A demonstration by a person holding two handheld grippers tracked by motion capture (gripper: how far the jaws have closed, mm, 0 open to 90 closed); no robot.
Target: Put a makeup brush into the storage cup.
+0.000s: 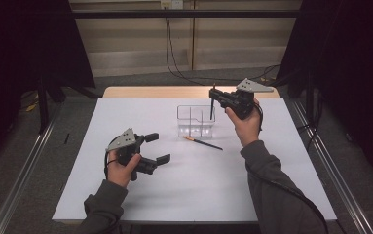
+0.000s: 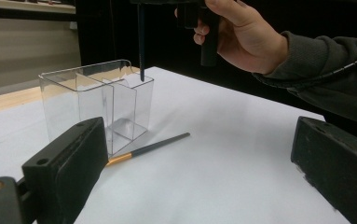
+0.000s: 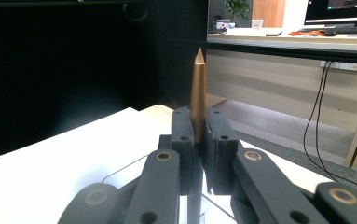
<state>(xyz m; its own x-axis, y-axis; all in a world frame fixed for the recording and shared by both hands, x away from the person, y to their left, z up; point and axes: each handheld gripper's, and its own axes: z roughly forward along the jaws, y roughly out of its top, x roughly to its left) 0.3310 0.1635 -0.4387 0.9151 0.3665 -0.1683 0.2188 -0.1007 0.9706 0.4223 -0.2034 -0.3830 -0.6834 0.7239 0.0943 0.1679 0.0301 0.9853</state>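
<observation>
Right gripper (image 1: 216,97) clenched on slim dark brush (image 1: 212,108) above clear divided plastic box (image 1: 195,121) | left gripper (image 1: 158,147) released | second gold-ferruled brush (image 1: 203,143) left on table, near side.

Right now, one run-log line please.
right gripper: shut on brush, upright over clear organizer | left gripper: open | second brush: on table

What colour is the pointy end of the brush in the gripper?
Golden brown; the brush tip shows best in the right gripper view.
</observation>
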